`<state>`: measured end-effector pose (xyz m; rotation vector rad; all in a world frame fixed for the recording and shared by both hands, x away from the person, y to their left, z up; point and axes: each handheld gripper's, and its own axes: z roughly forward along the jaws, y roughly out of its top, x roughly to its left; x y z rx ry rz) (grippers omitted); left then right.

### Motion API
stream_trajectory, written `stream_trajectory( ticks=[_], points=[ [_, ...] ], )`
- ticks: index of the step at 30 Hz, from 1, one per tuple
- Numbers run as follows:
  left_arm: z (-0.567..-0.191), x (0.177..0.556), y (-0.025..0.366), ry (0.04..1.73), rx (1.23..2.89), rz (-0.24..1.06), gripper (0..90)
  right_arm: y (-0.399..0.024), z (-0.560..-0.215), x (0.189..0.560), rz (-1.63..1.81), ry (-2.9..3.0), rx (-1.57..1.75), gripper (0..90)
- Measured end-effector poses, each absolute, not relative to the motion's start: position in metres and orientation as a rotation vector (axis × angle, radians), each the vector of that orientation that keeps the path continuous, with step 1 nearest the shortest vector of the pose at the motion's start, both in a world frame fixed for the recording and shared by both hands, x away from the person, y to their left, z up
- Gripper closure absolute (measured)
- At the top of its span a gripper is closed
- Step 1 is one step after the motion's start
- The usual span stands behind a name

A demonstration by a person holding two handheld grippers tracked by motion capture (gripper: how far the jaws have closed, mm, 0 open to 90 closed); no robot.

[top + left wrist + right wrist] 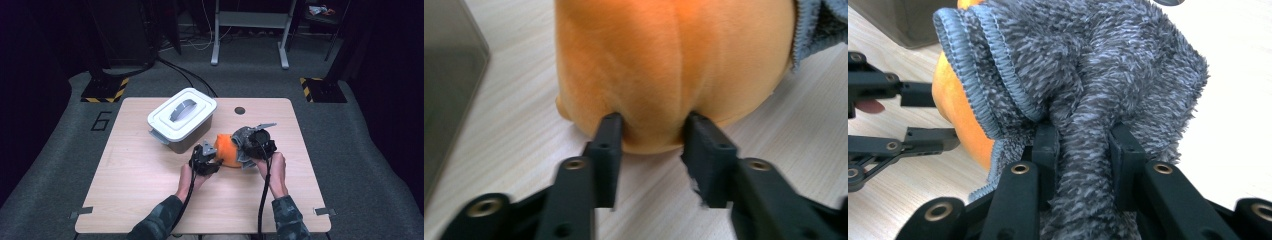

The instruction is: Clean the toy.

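Pulling the grey cloth off the orange plush

Lying near the middle of the table [150,200], just beside the lidded bin [181,120], the orange plush toy [226,150] wears a grey fleece cloth [1088,65] draped over its right side. The right gripper [1083,145] has its jaws clamped on a bunched fold of that cloth, seemingly to lift it clear. The left gripper [653,131] sits at the toy's opposite end, jaws parted, tips touching the fur without pinching; it looks placed to steady the toy. The bin's lid is on, likely a later destination.
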<state>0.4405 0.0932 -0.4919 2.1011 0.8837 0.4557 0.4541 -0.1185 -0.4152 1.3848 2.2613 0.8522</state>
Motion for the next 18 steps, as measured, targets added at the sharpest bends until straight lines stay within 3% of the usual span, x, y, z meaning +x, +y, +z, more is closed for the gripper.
stream_trajectory(
  ticks=[5, 18],
  points=[
    [-0.491, 0.439, 0.088, 0.872, 2.107, 0.483, 80.1, -0.121, -0.415, 0.452, 0.864, 2.253, 1.382, 70.2],
    [-0.474, 0.435, 0.091, 0.891, 2.012, 0.271, 83.3, -0.128, -0.398, 0.439, 0.932, 2.206, 1.353, 70.0]
  ],
)
